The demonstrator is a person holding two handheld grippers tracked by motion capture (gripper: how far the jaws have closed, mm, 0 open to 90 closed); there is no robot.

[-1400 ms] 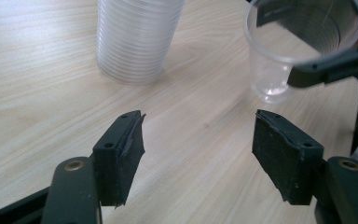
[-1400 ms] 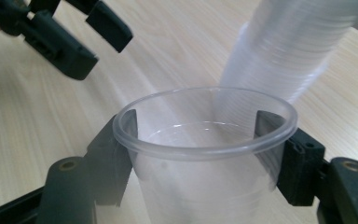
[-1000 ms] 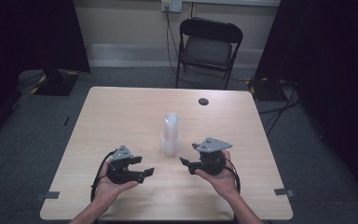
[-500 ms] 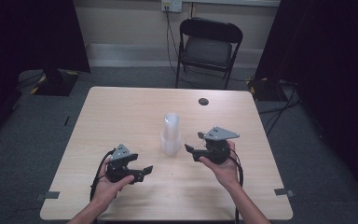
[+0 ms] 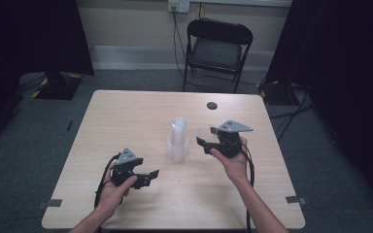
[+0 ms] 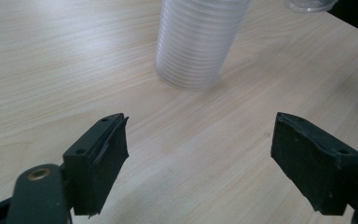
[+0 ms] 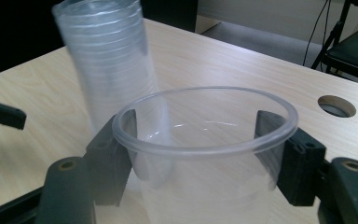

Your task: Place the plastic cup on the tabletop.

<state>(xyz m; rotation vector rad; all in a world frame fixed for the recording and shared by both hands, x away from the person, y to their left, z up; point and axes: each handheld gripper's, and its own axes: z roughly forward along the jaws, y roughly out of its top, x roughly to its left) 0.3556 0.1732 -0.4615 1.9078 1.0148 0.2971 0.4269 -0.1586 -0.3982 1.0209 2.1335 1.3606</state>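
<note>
Jaws of the right gripper (image 7: 200,154) squeeze a clear cup (image 7: 205,140); jaws of the left gripper (image 6: 198,158) stand wide apart with nothing in them.

Between the right jaws sits the cup, open side up, one black jaw pressed on each side of it, held up off the bench (image 5: 126,121). Just past the cup, on the left jaw's side, stands the tall stack of cups (image 7: 107,60). Far off past the right jaw is a round hole (image 7: 336,106) in the bench, and then a black chair (image 7: 354,46). The left jaws hang low over bare wood. The stack of cups (image 6: 198,42) stands ahead of them, well apart.
</note>
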